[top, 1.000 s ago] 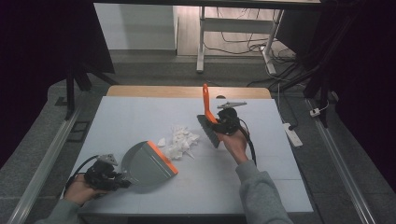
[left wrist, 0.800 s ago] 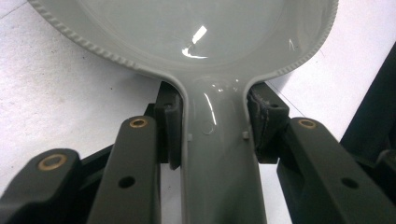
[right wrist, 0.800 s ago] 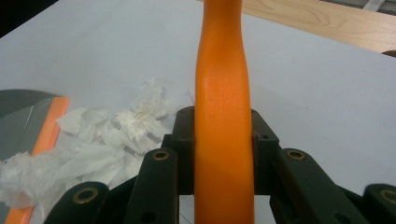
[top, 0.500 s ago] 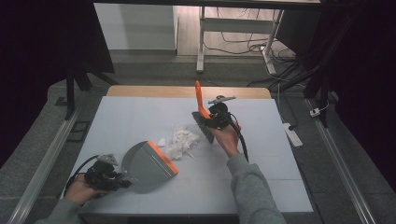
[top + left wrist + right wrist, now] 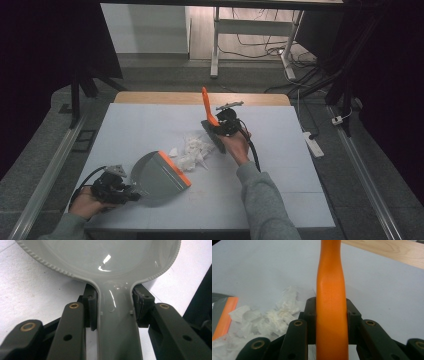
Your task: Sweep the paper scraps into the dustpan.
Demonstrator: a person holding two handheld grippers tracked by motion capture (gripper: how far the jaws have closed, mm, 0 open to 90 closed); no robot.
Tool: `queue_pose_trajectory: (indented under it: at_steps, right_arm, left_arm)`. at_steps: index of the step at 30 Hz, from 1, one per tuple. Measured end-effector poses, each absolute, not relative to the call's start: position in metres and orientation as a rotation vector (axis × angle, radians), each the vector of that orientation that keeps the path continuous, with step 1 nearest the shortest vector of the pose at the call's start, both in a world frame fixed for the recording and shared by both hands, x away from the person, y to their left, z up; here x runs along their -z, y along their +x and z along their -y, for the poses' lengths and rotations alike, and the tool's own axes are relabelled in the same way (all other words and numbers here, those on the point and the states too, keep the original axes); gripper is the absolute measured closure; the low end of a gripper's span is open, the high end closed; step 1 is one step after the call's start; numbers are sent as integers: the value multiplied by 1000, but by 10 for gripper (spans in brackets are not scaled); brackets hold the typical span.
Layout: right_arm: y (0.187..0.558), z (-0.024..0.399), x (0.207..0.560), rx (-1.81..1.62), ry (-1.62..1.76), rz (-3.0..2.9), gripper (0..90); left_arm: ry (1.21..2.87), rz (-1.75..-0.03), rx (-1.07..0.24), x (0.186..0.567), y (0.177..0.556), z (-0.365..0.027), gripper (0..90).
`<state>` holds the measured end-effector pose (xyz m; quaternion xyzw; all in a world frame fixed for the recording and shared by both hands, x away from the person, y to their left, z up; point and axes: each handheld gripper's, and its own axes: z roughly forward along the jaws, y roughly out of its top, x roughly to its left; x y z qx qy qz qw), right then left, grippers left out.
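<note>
While clamped, brush handle [image 5: 332,302] between jaws.

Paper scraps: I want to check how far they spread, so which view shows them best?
The high view: the whole pile of paper scraps lies between dustpan and brush. The right gripper view shows part of it.

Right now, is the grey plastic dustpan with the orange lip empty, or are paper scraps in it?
Empty. The grey plastic dustpan with the orange lip shows a bare pan in the high view; the white torn paper scraps lie on the table just beyond its lip.
</note>
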<state>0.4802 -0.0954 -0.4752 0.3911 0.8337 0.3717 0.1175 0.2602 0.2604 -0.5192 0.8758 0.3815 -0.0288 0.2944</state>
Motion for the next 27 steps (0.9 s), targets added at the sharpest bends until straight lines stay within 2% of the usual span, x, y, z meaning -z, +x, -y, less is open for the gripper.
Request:
queue_pose_trajectory:
  at_steps: [17, 27]
  right_arm:
    - [484, 64, 484, -1025, 1099, -2524, 702]
    - [474, 50, 486, -1016, 1030, -2579, 702]
  left_arm:
    - [2331, -1014, 76, 519, 261, -259, 609]
    - [2330, -1015, 77, 519, 262, -257, 608]
